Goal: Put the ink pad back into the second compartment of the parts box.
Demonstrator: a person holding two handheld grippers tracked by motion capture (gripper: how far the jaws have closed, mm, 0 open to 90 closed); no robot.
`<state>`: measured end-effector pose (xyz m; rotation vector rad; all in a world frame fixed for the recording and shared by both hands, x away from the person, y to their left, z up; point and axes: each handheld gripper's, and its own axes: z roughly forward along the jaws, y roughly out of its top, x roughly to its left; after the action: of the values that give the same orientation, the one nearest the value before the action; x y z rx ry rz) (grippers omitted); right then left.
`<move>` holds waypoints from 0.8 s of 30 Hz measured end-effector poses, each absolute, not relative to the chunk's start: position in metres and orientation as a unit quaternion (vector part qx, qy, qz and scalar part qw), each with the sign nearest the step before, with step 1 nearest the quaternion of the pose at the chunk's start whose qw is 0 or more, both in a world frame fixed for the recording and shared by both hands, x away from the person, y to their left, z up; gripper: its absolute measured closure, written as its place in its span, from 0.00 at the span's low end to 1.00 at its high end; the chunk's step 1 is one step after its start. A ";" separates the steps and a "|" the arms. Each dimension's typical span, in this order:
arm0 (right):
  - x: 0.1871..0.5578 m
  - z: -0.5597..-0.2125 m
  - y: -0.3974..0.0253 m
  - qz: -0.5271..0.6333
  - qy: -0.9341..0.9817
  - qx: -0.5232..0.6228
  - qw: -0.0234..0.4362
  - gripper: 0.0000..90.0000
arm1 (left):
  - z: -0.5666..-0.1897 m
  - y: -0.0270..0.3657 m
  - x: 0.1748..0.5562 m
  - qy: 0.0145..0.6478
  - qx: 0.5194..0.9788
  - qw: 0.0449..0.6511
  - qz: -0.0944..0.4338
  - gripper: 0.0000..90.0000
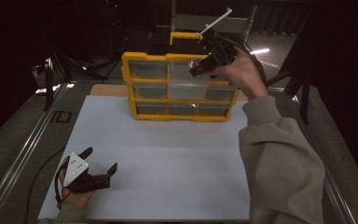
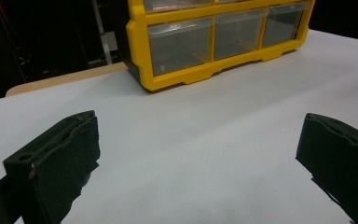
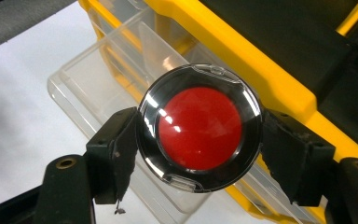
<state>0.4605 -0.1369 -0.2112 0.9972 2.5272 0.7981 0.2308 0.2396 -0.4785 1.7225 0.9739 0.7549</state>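
So from the high view, the right hand-held gripper (image 1: 199,65) is up over the pulled-out clear drawer (image 1: 186,84) of the yellow drawer organizer (image 1: 137,116), while the left hand-held gripper (image 1: 101,160) rests on the white desk (image 1: 177,158), well apart. Left gripper view: jaws spread wide, nothing between them. Right gripper view: jaws pinch a round red compact (image 3: 200,128) by its rim, right above that drawer.

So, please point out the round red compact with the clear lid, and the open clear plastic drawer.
round red compact (image 3: 200,129): right gripper view, red centre.
open clear plastic drawer (image 1: 182,88): high view, front wall.
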 end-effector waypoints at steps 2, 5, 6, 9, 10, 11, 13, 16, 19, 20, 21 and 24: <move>0.459 -0.212 -0.135 0.278 0.883 0.346 0.153 0.33 | -0.478 0.240 0.231 0.401 0.709 0.490 0.311 0.00; 0.459 -0.213 -0.132 0.278 0.885 0.342 0.151 0.33 | -0.478 0.240 0.231 0.401 0.709 0.489 0.311 0.00; 0.459 -0.213 -0.131 0.280 0.884 0.344 0.149 0.33 | -0.478 0.239 0.231 0.401 0.709 0.490 0.311 0.00; 0.460 -0.216 -0.130 0.282 0.883 0.346 0.144 0.33 | -0.478 0.240 0.231 0.401 0.710 0.489 0.311 0.00; 0.460 -0.217 -0.129 0.281 0.884 0.346 0.142 0.33 | -0.478 0.240 0.231 0.401 0.710 0.489 0.311 0.00; 0.460 -0.218 -0.129 0.281 0.884 0.346 0.142 0.33 | -0.478 0.240 0.231 0.401 0.709 0.489 0.311 0.00; 0.461 -0.220 -0.130 0.283 0.882 0.350 0.139 0.33 | -0.478 0.240 0.231 0.401 0.709 0.489 0.312 0.00; 0.462 -0.221 -0.131 0.284 0.881 0.356 0.132 0.33 | -0.478 0.240 0.231 0.401 0.709 0.489 0.311 0.00; 0.463 -0.221 -0.132 0.288 0.879 0.358 0.125 0.33 | -0.478 0.240 0.231 0.401 0.709 0.489 0.312 0.00; 0.463 -0.222 -0.133 0.290 0.879 0.358 0.123 0.33 | -0.478 0.240 0.231 0.401 0.709 0.489 0.311 0.00; 0.463 -0.222 -0.133 0.289 0.879 0.359 0.123 0.33 | -0.478 0.240 0.231 0.401 0.709 0.489 0.312 0.00; 0.464 -0.222 -0.134 0.295 0.877 0.362 0.114 0.33 | -0.478 0.240 0.231 0.401 0.709 0.489 0.311 0.00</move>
<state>0.4637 -0.1341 -0.2223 1.0612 2.5704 0.8657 0.2308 0.2396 -0.4784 1.7238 0.9750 0.7569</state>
